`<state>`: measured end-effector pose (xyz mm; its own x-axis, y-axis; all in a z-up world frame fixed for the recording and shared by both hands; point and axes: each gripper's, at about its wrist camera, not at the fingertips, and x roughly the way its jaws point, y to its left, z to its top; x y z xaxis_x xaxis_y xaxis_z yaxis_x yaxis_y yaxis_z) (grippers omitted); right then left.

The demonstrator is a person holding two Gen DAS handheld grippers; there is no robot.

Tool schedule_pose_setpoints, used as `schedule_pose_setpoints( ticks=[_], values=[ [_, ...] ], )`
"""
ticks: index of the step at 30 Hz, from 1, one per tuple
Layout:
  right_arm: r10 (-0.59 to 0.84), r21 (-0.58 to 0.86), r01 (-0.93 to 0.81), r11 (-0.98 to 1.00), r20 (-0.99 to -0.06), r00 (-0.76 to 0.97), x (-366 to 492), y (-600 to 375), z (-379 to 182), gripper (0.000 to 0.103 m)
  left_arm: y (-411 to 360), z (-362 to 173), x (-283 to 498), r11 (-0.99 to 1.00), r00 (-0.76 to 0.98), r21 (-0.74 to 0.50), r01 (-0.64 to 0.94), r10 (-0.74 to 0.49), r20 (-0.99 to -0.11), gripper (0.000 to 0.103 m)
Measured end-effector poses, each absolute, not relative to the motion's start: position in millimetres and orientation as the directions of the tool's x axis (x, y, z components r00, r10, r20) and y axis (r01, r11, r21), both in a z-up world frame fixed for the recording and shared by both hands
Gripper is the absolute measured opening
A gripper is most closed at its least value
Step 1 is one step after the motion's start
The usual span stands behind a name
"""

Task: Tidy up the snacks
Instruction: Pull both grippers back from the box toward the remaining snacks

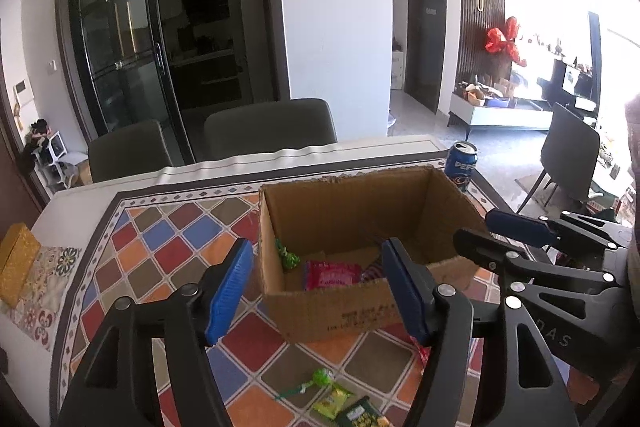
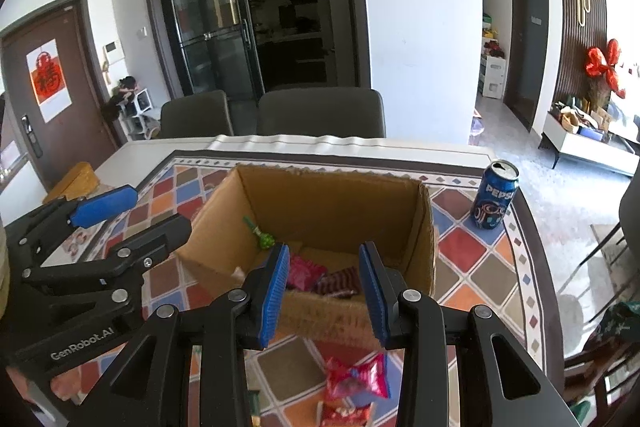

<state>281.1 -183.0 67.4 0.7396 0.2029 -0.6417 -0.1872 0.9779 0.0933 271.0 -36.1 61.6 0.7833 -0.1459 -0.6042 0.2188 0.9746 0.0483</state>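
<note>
Hovering both tongs over the near edge of the cardboard box point(image 1: 360, 227), I am judging that the next job is fetching another loose snack from the tablecloth point(image 1: 168, 239). My left tongs point(image 1: 316, 291) are standing apart with nothing between the pads, and my right tongs point(image 2: 324, 293) are also apart and empty, though narrower. To do this well I should be lowering straight onto one wrapper, closing on its crimped end, and lifting clear of the box wall. In the left view the green lollipop point(image 1: 320, 379) and yellow packet point(image 1: 332, 401) are lying at the bottom centre, below the tongs; in the right view the pink packet point(image 2: 356, 379) is lying at the bottom centre too. A lollipop point(image 2: 262, 237) and packets already lie inside the box.
</note>
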Motion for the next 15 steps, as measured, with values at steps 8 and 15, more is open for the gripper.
schedule_pose_setpoints(
  ticks=[8, 15],
  values=[
    [0.223, 0.104, -0.207, 0.973, -0.658, 0.719, 247, -172, 60, 0.037, -25, 62, 236, 0.975, 0.789, 0.049, 0.215, -0.144, -0.598, 0.070],
    [0.229, 0.103, -0.220, 0.970, -0.686, 0.690, 224, -163, 48, 0.037, -13, 48, 217, 0.977, 0.772, 0.051, 0.209, -0.132, -0.622, 0.071]
  ],
)
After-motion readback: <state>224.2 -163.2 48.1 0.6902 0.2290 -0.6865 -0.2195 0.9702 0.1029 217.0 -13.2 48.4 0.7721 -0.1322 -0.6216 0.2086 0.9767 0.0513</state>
